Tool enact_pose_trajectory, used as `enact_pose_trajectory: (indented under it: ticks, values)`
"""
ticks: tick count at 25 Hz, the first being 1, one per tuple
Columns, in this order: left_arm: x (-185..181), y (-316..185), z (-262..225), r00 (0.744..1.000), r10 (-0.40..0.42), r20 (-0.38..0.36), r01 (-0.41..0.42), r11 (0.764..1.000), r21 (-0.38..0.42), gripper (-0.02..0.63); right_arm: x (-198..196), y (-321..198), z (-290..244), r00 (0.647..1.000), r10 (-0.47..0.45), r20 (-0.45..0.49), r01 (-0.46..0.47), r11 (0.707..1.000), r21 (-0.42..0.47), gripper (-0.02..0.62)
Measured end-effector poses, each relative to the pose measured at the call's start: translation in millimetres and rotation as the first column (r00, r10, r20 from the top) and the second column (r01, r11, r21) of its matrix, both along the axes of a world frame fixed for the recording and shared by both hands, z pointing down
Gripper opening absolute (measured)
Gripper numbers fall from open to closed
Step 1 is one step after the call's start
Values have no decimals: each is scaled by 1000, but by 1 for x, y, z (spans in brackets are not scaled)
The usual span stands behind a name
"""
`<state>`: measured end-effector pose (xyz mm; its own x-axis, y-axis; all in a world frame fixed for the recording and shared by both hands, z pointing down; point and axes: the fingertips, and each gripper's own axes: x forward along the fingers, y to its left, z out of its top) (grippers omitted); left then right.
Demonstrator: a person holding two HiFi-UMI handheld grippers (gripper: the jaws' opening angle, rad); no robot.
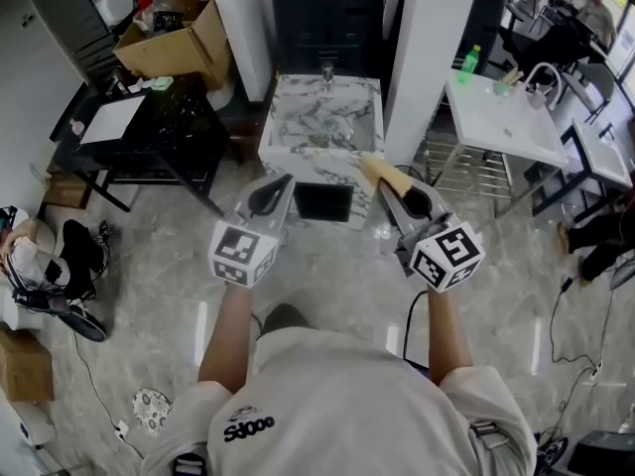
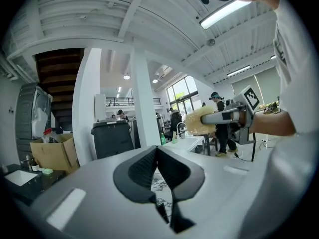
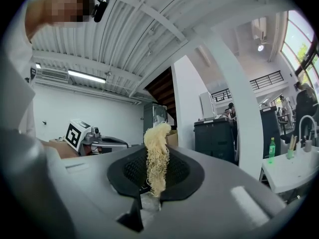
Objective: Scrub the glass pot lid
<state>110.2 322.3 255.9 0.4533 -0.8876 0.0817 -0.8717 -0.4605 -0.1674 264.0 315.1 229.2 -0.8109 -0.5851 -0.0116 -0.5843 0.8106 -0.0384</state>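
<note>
No glass pot lid shows in any view. My right gripper (image 1: 385, 184) is shut on a pale yellow stringy scrubber (image 1: 380, 174). In the right gripper view the scrubber (image 3: 156, 156) stands up between the black pads, clamped at its lower end. My left gripper (image 1: 285, 180) is shut with nothing in it, and its pads (image 2: 144, 171) meet along a thin line. Both grippers are held at chest height, side by side, pointing toward a marble sink counter (image 1: 298, 152) with a faucet (image 1: 326, 70). In the left gripper view the right gripper (image 2: 222, 117) and its scrubber (image 2: 198, 121) hang in the air to the right.
White pillars flank the sink counter, with a black cabinet (image 1: 332, 13) behind it. A black table (image 1: 149, 132) and cardboard box (image 1: 174, 38) stand at left. At right a white table (image 1: 501, 117) carries a green bottle (image 1: 470, 59). Bags (image 1: 60, 256) and cables lie on the marble floor.
</note>
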Motion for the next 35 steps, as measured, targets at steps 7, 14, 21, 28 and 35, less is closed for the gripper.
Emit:
enact_pose_trajectory:
  ticks: [7, 14, 21, 28, 35]
  values:
    - [1, -18, 8, 1000, 11, 5, -11, 1000, 2, 9, -6, -13, 7, 1000, -16, -10, 16, 1000, 9, 42]
    - [-21, -59, 11, 998, 54, -12, -53, 998, 36, 9, -33, -51, 20, 999, 1, -44, -1, 1000, 1, 46]
    - [-55, -122, 13, 998, 57, -9, -57, 998, 18, 9, -63, -110, 17, 999, 51, -18, -52, 999, -8, 48]
    - [-77, -180, 11, 996, 87, -19, -87, 996, 6, 9, -89, -160, 17, 997, 69, -39, -70, 997, -31, 46]
    - [-89, -229, 13, 992, 124, -30, -125, 992, -8, 9, -106, -205, 18, 995, 91, -47, -93, 994, -52, 46]
